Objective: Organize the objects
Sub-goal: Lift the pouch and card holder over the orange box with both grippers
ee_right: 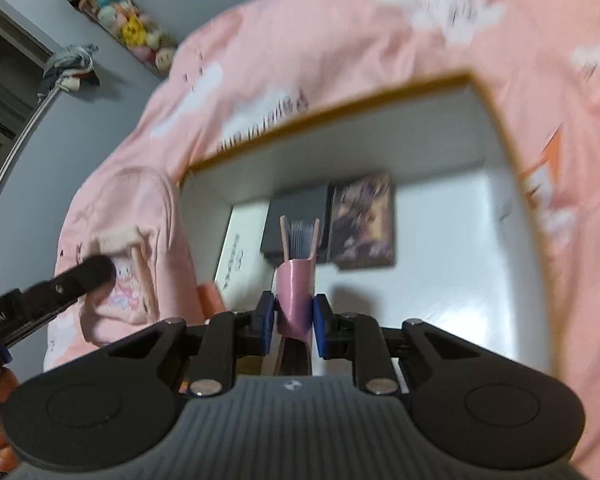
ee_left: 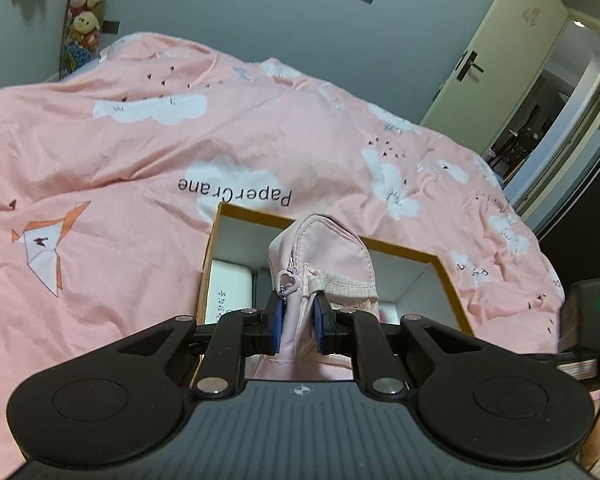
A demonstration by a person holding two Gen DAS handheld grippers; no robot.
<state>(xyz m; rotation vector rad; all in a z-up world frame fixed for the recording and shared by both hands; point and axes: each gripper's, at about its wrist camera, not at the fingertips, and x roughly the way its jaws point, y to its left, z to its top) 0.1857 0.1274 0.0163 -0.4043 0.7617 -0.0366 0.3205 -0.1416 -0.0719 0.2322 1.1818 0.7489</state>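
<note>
**A:** Over a bed spread with a pink cloud-print duvet (ee_left: 148, 152), the left gripper (ee_left: 298, 322) is clamped on a soft pink zip pouch (ee_left: 320, 256), held just above the near side of an open cardboard box (ee_left: 446, 270). What could slip?

**B:** The pouch is limp and pinched only at its lower fabric; it could sag, catch the box rim, or fold over the white case (ee_left: 228, 288) already inside.

**A:** And the other hand?

**B:** The right gripper (ee_right: 294, 320) is closed on a pink-sleeved pack of thin sticks (ee_right: 296, 280) over the box's interior, near a picture card box (ee_right: 362, 224). The view is blurred by motion. Tilted, the loose sticks may slide out of the sleeve.

**A:** Both hands crowd one box?

**B:** Yes; a collision looks possible.
</note>
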